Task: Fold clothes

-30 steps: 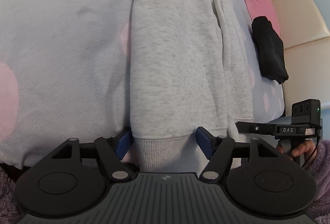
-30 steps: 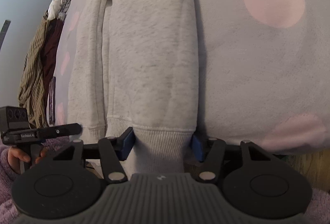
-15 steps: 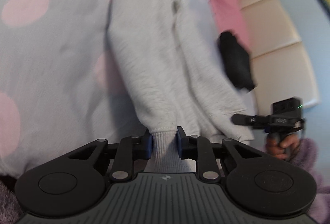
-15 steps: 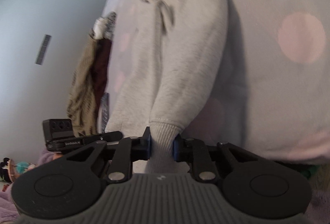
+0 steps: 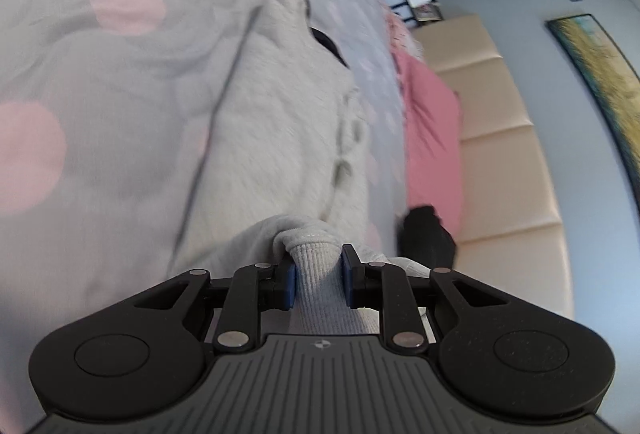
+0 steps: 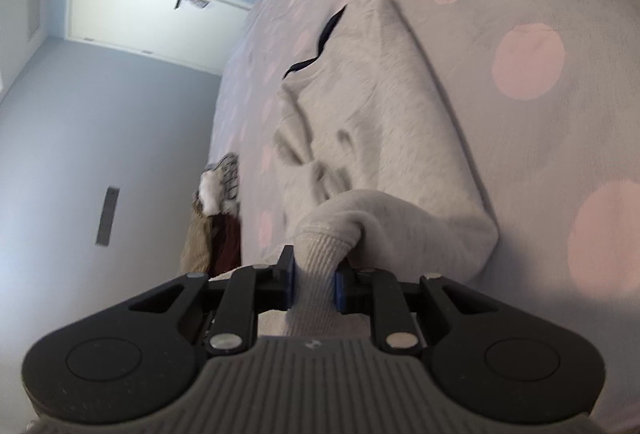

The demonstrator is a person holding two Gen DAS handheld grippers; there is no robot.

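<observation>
Left tongs (image 5: 319,276): clamped on 1 ribbed cuff of the light grey fleece sweatpants (image 5: 280,138).
Right tongs (image 6: 315,282): pinching the other cuff.
Garment: lengthwise on the bed (image 5: 100,82), cuffs raised at its near edge.
Your step: carry both cuffs level toward the waistband, keeping edges aligned.
Surroundings: grey pink-dotted duvet, beige padded headboard (image 5: 508,170), pale blue walls.

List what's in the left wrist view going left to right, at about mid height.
Polka-dot bedspread → light grey sweatpants → pink cloth → beige padded headboard → wall → framed picture.
</observation>
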